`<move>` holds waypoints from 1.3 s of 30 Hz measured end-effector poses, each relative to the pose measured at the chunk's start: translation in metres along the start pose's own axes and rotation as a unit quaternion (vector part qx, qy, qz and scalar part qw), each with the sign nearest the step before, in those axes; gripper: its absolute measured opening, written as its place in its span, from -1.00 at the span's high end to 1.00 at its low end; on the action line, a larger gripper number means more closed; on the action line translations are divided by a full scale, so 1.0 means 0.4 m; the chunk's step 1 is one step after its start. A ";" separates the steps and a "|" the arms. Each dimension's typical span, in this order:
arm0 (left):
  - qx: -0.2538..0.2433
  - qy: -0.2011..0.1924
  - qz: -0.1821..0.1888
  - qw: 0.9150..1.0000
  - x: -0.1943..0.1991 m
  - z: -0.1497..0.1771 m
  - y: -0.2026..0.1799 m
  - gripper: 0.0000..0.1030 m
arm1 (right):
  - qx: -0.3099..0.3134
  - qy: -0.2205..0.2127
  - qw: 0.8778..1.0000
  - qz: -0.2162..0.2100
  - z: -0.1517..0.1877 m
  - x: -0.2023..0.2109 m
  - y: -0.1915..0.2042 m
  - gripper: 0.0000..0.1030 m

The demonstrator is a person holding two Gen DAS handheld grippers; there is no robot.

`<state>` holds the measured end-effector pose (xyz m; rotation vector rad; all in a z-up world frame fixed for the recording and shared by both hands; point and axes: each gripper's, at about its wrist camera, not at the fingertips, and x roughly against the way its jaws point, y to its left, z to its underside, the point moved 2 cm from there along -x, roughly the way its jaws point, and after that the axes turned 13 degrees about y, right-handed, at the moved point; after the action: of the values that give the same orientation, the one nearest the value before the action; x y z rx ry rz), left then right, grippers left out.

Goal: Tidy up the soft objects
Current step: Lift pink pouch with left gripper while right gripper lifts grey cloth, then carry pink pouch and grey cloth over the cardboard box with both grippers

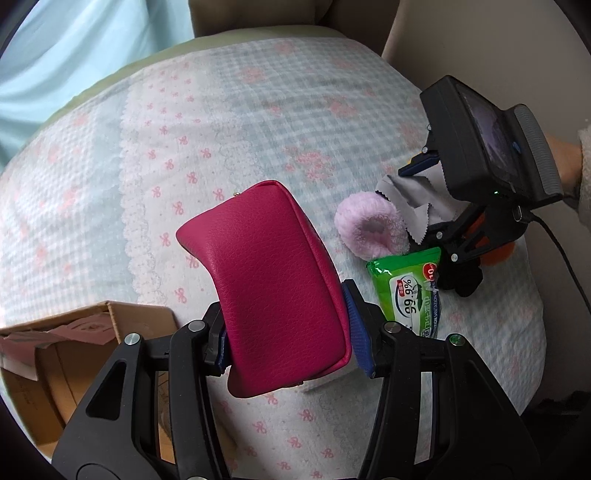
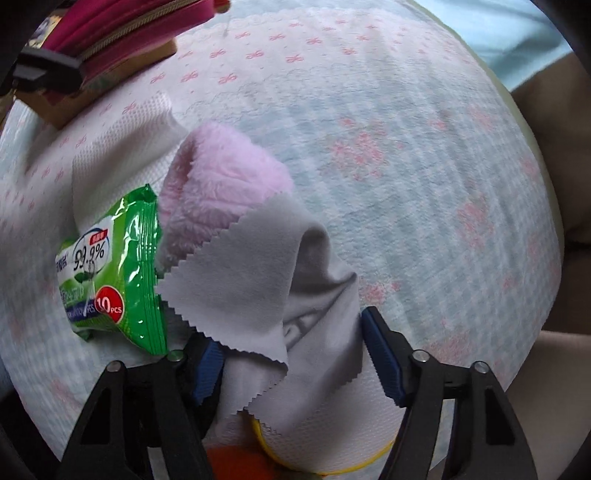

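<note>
On the bed cover [image 1: 258,122] with little pink bows, the left gripper [image 1: 286,328] squeezes one bumpy dark-pink pouch [image 1: 269,284] above one brown cardboard box [image 1: 74,332]. Beside it lie one fluffy pink sock [image 2: 218,188] and one shiny green wipes pack [image 2: 114,269]. The right gripper [image 2: 291,354] stands open around one gray zigzag-edged cloth [image 2: 266,266].

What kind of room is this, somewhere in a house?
Probably a home living room or bedroom: a soft cushion under a bow-print checked cotton cover, beige upholstered furniture behind it, and a pale blue curtain to one side.
</note>
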<state>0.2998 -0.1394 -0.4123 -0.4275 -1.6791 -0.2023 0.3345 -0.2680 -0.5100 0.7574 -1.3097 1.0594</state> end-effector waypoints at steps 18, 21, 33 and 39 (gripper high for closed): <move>0.020 -0.017 0.012 1.000 0.058 0.023 -0.001 0.09 | -0.165 -0.099 0.977 -0.096 -0.005 0.122 -0.087 0.83; 0.019 -0.031 0.009 0.999 0.098 0.031 0.000 0.09 | -0.220 -0.130 0.962 -0.098 0.022 0.187 -0.093 0.83; 0.045 -0.107 0.000 0.993 0.424 0.125 0.016 0.09 | -0.333 -0.221 0.914 -0.068 0.117 0.591 0.082 0.84; 0.070 -0.128 -0.010 0.989 0.593 0.210 0.085 0.09 | -0.367 -0.255 0.892 -0.068 0.102 0.774 0.200 0.83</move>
<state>0.2118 -0.0386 -0.1965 -0.3413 -1.9355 -0.0430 0.2269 -0.2195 -0.2098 0.5361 -1.9065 0.1808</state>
